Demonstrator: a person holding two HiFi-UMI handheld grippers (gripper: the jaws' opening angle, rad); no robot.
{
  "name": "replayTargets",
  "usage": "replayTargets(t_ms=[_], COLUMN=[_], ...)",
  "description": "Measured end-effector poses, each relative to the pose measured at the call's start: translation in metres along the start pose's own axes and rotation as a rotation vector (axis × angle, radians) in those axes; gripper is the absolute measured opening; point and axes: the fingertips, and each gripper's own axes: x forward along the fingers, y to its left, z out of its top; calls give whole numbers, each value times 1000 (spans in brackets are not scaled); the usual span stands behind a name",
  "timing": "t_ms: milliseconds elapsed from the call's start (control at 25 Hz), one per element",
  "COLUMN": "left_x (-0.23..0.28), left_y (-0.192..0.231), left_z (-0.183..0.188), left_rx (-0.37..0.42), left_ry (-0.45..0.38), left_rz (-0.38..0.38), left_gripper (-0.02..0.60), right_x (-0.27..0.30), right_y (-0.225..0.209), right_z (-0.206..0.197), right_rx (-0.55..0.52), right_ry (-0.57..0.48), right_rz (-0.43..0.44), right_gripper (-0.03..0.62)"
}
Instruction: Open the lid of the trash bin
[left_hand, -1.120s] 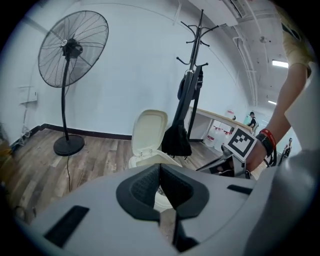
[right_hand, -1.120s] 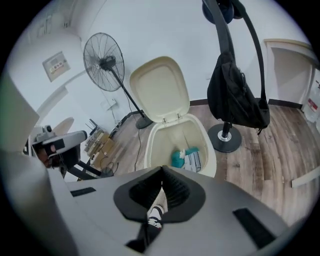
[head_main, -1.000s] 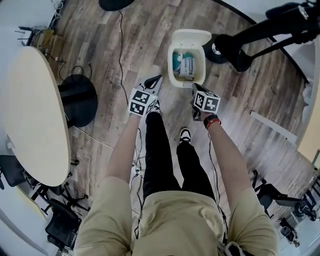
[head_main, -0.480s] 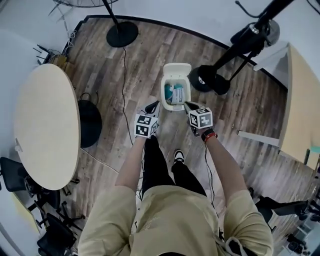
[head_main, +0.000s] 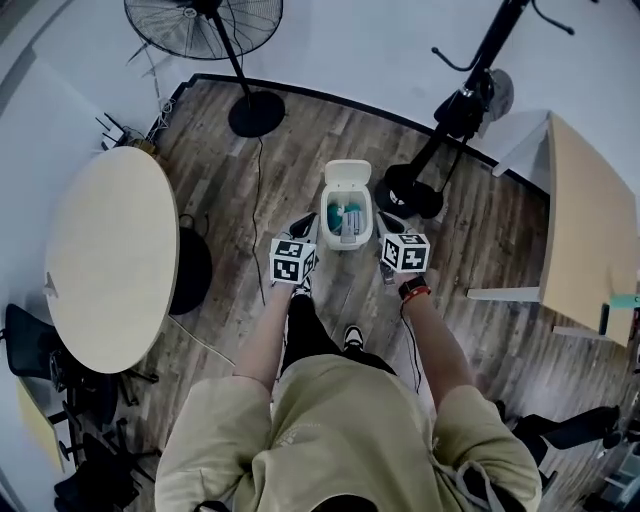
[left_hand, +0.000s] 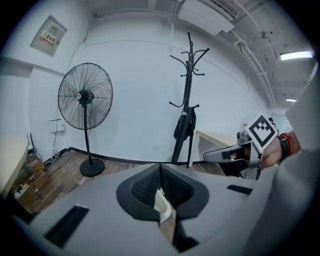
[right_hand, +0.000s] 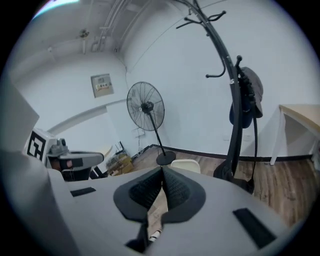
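Head view looks steeply down on a white trash bin (head_main: 327, 216) standing on the wooden floor (head_main: 300, 150) just ahead of the person's feet. Its lid (head_main: 348, 176) is already swung up and back, and teal and pale rubbish shows inside. The left gripper (head_main: 302, 224) is held near the bin's left side and the right gripper (head_main: 386, 220) near its right side. Each gripper's own view shows its jaws pressed together with nothing between them. A pedestal fan (head_main: 205, 25) and a coat stand (head_main: 470, 95) stand by the wall.
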Motion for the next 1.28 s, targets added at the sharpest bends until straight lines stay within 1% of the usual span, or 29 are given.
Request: replayTargets(t_ms=[80, 280, 440, 640, 880, 1040, 1280], left_x=[-20, -68, -107, -132, -156, -158, -147], left_y=[-13, -51, -79, -114, -142, -150, -156], left_z=[20, 60, 81, 102, 117, 116, 114], left_rx=[3, 29, 43, 39, 38, 37, 34], left_ry=[-35, -130, -198, -265, -333, -345, -339], left_rz=[17, 50, 77, 96, 112, 126, 108], left_gripper=[25, 24, 23, 23, 23, 23, 23], right_x=[-30, -104, -154, -201, -240, -251, -253], right_y=[4, 9, 22, 29, 54, 60, 49], right_z=[20, 58, 74, 85, 92, 94, 99], right_rx=[23, -57, -61, -125, -225, -230, -220], right_ry=[-60, -168, -238, -297, -358, -401, -419], right_rz=[-4, -59, -69, -87, -80, -71, -81], right_gripper=[14, 14, 14, 14, 14, 12, 12])
